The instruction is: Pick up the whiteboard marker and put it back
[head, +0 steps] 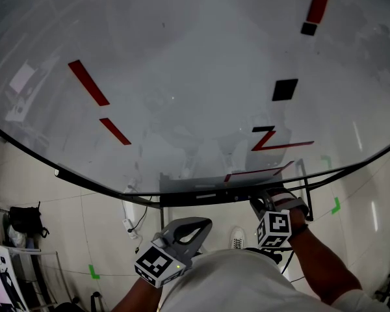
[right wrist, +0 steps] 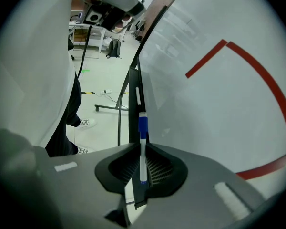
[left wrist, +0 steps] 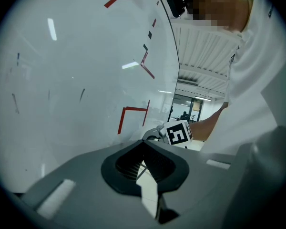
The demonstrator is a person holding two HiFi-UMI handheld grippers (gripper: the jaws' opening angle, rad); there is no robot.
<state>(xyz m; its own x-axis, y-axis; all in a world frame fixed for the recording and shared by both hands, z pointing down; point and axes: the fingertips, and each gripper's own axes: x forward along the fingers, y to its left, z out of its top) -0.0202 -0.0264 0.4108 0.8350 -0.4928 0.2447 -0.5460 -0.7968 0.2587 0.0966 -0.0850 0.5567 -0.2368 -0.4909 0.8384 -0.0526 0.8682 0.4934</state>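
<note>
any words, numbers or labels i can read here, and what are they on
No readable words or numbers anywhere.
whiteboard: red and black strokes only, one group roughly "Z"-shaped.
cube on the right tool: square code pattern, not text.
whiteboard marker: no print legible.

Whiteboard marker (right wrist: pixel 142 144): slim white barrel, blue cap, small blue end. Clamped between the jaws of the right gripper (right wrist: pixel 142 149), lying along them, cap end projecting forward. It sits just beside the lower edge of the whiteboard (right wrist: pixel 219 109).
</note>
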